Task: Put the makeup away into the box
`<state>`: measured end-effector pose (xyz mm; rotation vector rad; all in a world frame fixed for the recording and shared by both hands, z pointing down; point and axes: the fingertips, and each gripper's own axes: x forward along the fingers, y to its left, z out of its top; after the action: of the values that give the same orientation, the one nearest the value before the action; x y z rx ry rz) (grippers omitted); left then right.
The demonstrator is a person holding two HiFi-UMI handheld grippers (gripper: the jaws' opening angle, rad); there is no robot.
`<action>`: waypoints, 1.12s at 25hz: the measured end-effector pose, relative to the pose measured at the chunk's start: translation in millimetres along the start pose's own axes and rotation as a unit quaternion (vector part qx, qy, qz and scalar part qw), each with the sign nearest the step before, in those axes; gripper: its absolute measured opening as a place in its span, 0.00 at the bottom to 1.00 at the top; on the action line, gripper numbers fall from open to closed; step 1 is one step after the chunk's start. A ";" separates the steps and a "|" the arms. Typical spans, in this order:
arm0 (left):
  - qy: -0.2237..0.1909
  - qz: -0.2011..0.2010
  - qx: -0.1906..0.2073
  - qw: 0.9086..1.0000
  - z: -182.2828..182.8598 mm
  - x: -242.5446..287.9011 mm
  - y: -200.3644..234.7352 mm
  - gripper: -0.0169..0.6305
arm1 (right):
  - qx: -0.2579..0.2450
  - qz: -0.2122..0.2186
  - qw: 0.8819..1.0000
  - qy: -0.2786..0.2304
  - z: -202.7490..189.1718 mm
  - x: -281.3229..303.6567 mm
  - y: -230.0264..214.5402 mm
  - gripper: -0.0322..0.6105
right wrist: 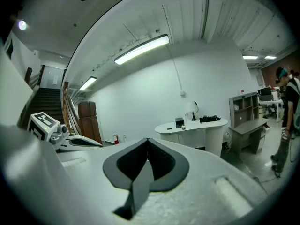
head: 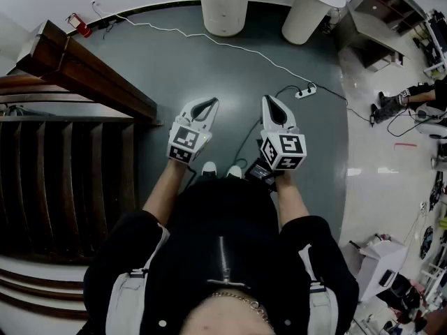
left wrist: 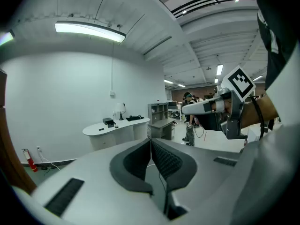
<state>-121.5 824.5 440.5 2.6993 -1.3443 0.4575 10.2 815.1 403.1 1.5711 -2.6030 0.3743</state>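
Grey floor [head: 209, 61] beneath left gripper [head: 211, 103] and right gripper [head: 269, 100], jaws together.

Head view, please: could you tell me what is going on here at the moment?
A person stands on the dark floor holding the left tool and the right tool out in front. Both are shut and empty. No makeup or box shows in any view; a white desk stands ahead, a staircase to the left.
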 end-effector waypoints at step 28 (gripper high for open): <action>0.006 0.016 -0.007 1.000 -3.7 15.7 -11.8 0.05 | 0.002 0.020 1.000 0.020 -11.9 0.6 -14.3 0.06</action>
<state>-104.1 820.5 449.4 2.6635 -1.3842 0.4655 21.8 811.2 417.1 1.4993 -2.6090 0.4085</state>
